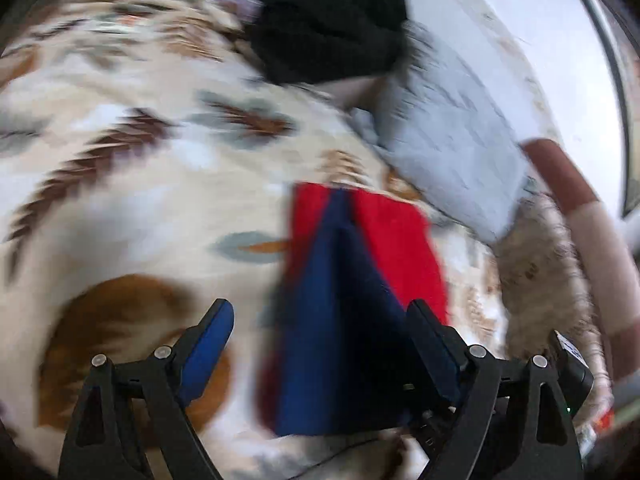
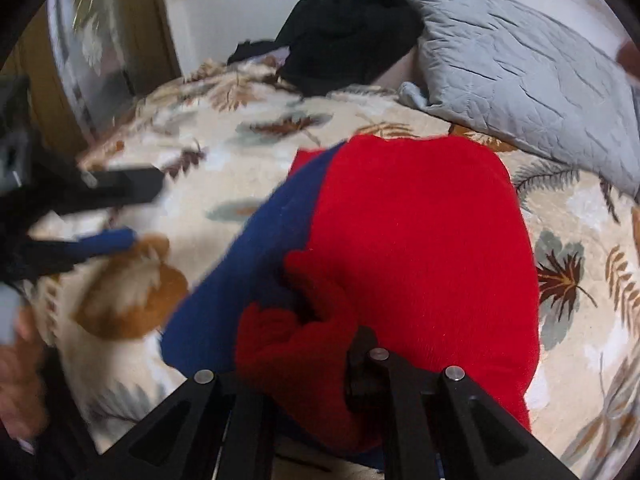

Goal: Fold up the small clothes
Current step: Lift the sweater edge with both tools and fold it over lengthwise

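On my left feed the left tongs (image 1: 320, 344) stand wide apart, blue pads (image 1: 208, 348) showing, with nothing pinched. The red and blue garment (image 1: 344, 300) hangs or lies between the two fingers, its blue panel close against the finger at 4 o'clock, though the blur keeps me from saying whether it touches. On the right feed these same tongs (image 2: 120, 212) come in from 9 o'clock, spread open above the bed cover and clear of the cloth.

The right tongs (image 2: 320, 360) are closed down narrow on the red and blue garment (image 2: 420, 240): red fabric is bunched up around the fingers at 6 o'clock and hides the tips. From there the red part spreads up toward 12 o'clock over the leaf-patterned blanket (image 2: 192, 168) on the bed, with the blue strip along its side from 7 to 11 o'clock.

Beyond the garment, at 12 o'clock, a heap of black clothing (image 2: 352, 28) sits on the bed, touching a grey quilted pillow (image 2: 520, 80) that runs toward 2 o'clock. A hand (image 2: 20, 380) shows, blurred, at 8 o'clock on the right feed.
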`<state>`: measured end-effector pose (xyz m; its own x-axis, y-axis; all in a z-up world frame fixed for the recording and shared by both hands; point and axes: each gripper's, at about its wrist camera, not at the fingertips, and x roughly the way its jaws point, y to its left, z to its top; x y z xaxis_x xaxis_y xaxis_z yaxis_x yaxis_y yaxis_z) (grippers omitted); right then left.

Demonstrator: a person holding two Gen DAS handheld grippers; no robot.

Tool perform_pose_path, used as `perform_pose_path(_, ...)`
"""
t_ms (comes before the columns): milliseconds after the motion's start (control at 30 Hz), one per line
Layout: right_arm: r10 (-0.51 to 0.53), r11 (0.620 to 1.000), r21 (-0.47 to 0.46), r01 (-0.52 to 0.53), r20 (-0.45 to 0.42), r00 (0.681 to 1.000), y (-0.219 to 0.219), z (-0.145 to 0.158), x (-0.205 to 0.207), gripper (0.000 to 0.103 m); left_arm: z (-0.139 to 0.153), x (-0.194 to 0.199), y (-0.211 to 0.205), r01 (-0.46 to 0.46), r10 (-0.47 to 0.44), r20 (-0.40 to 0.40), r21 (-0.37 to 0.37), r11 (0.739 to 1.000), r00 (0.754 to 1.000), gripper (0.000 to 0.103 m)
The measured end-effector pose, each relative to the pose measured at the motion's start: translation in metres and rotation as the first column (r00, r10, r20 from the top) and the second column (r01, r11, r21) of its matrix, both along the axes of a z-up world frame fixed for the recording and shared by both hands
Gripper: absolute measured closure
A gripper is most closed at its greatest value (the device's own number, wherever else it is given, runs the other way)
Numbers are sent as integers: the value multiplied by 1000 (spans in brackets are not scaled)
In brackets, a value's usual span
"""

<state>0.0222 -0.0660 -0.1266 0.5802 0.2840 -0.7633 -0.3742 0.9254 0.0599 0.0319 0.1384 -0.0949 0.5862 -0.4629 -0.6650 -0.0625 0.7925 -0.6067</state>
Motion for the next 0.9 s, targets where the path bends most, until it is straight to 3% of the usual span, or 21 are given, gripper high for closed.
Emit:
perform_pose_path(133,15,999,28,-16,26,1000,-5,14,2,92,3,38,-35,119,-121,-36,-45,992,992,15)
perform_pose_path(267,4,998,70,-6,29,1000,-4,15,1,92,-13,75,-63,172,-168,-139,20,985,976,15)
perform_pose_path(300,5,997,76,-7,31,1000,-5,16,-1,92,-22,83,-69,179,-169,-194,37,983,966,25)
perform_pose_path(333,4,997,80,-7,36,999,-5,18,-1,92,-26,85,-72,184,-171,-211,42,982,962,59)
perform_pose_path(367,6,997,82,-9,40,999,-6,20,-2,92,-29,89,-75,198,-186,-215,35,980,959,77)
perform_pose_path(400,9,996,83,-13,45,999,-5,22,-2,92,-28,91,-76,217,-212,-208,1,976,955,83)
perform_pose_path(467,19,996,82,-24,59,998,-2,27,-4,92,-13,88,-73,207,-204,-137,9,978,969,85)
perform_pose_path(567,34,996,81,-45,133,991,6,44,-14,92,19,65,-60,215,-218,49,62,975,975,86)
perform_pose_path(633,41,993,104,-60,177,983,12,54,-22,90,6,64,-45,186,-188,17,50,981,982,86)
perform_pose_path(700,64,992,94,-79,149,987,26,40,-18,87,-28,75,-35,155,-149,-84,64,986,985,86)
perform_pose_path(733,98,993,61,-104,93,991,36,24,-13,70,-43,79,-32,152,-144,-129,53,987,981,85)
perform_pose_path(767,128,991,28,-129,21,992,44,6,-9,55,-49,78,-28,149,-146,-107,16,989,984,85)
perform_pose_path(800,144,989,22,-143,-17,989,46,-4,-11,53,-46,75,-26,154,-152,-90,14,988,984,85)
perform_pose_path(900,142,986,79,-145,44,989,34,1,-33,46,-42,75,-28,163,-160,-81,33,986,984,85)
